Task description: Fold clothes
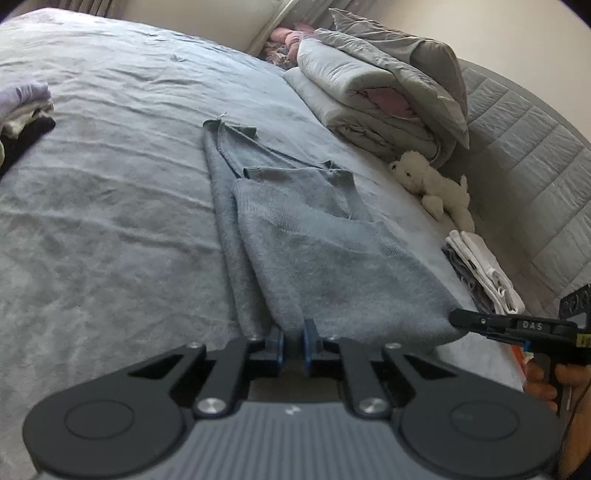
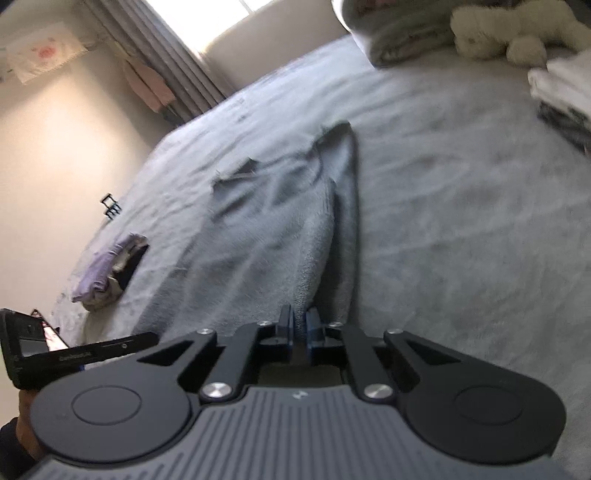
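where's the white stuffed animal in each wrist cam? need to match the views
Left wrist: white stuffed animal lies at the right, middle height, beside the folded bedding pile and the padded headboard.
Right wrist: stuffed animal sits at the top right edge, partly cropped.
Shared landmark: the grey sweater lying on the bed, bottom centre of both views.

A grey knitted garment (image 1: 317,240), partly folded lengthwise with one panel laid over the other, is spread flat along the grey bed cover (image 1: 110,221), its ribbed far end lying towards the pillows and its near edge bunched and lifted slightly off the bed.
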### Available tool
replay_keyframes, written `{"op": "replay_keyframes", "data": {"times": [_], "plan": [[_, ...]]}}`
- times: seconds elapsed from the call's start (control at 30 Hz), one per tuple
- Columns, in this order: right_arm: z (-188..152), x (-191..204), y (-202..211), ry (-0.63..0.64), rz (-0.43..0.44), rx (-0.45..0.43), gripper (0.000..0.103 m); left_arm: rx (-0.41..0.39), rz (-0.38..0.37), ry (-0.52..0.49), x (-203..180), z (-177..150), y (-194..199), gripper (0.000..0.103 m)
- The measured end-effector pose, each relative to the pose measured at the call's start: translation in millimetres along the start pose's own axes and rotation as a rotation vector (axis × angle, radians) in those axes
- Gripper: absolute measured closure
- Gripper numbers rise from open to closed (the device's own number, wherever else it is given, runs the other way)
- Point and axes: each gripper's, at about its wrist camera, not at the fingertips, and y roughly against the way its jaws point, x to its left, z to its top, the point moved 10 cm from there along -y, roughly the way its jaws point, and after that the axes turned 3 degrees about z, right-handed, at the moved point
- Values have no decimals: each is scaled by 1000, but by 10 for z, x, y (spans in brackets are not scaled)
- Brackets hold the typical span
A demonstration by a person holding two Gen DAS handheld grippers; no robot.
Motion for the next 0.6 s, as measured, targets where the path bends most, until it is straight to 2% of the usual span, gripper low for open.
{"op": "replay_keyframes", "data": {"times": [0.2,0.4,0.6], "plan": [[-152,-153,-136,13,-71,93,95,43,57,-55,36,-143,-79,94],[-103,-105,-15,36,-62,75,96,42,54,-57,47,-140,-83,94],[-206,-131,-69,67,-101,124,96,50,73,-88,30,-157,-85,93]]}}
